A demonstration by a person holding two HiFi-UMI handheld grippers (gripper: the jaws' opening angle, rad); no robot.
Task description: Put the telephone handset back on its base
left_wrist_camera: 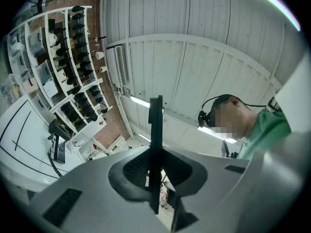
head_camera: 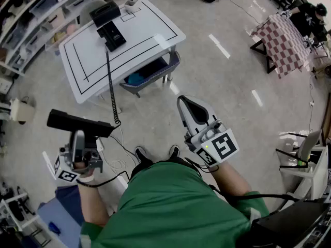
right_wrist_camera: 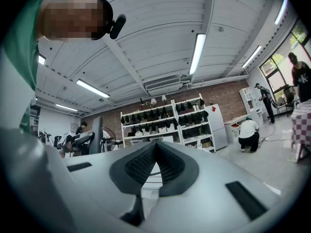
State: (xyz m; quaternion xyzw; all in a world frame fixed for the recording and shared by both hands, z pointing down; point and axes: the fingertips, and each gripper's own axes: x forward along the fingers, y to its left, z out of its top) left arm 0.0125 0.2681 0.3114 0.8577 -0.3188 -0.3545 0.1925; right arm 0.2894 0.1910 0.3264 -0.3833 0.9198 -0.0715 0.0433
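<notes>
My left gripper (head_camera: pixel 77 134) clamps handset (head_camera: pixel 70 121); right gripper (head_camera: pixel 183 103) closed, empty. Base (head_camera: pixel 111 35) sits on table (head_camera: pixel 150 30).

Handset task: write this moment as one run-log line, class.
left gripper: shut on handset | right gripper: shut, empty | base: on white table, handset absent

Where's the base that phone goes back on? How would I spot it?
Start at the white table with black lines. The base is the flat black slab on it, just nearer than a bulkier black box. Only the base has a coiled cord running down to the handset.
</notes>
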